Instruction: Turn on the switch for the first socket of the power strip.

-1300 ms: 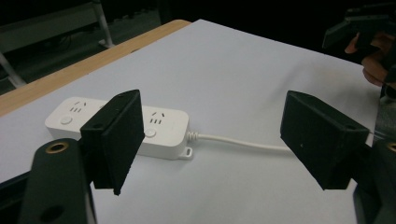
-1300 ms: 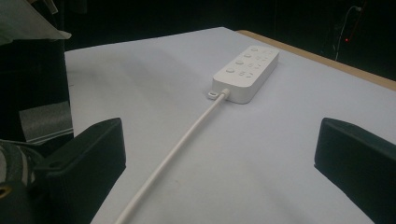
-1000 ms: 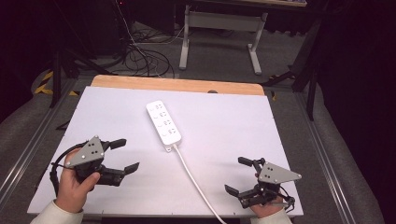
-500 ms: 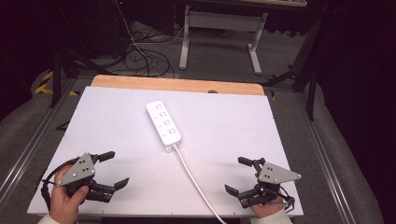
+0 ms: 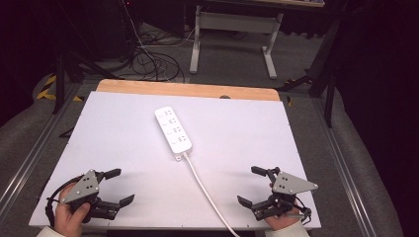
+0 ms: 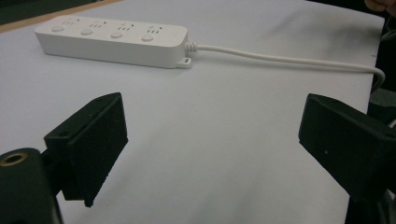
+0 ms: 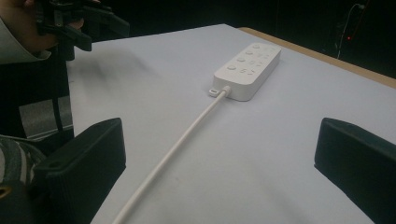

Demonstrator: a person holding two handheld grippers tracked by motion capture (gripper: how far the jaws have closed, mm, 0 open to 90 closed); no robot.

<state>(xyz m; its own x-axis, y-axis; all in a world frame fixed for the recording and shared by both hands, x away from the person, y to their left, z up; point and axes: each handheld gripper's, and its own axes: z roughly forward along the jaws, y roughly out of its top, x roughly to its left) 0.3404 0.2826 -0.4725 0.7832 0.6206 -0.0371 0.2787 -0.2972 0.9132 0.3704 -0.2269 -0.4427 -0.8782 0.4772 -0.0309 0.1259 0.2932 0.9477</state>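
With both the left gripper (image 5: 118,186) and right gripper (image 5: 253,186) resting at the counter's (image 5: 123,128) near edge, jaws wide and empty, the white power strip (image 5: 173,130) lies well ahead between them, so I'd approach slowly, straddling its narrow sides squarely.

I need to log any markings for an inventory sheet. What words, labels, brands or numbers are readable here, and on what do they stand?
No text reads anywhere in these views.
White power strip: sockets and round buttons along its top, no brand or rating legible; any fine print is too small to tell.
White cord: no marking.
Grey plates on the left claw and right claw: only holes, no lettering.
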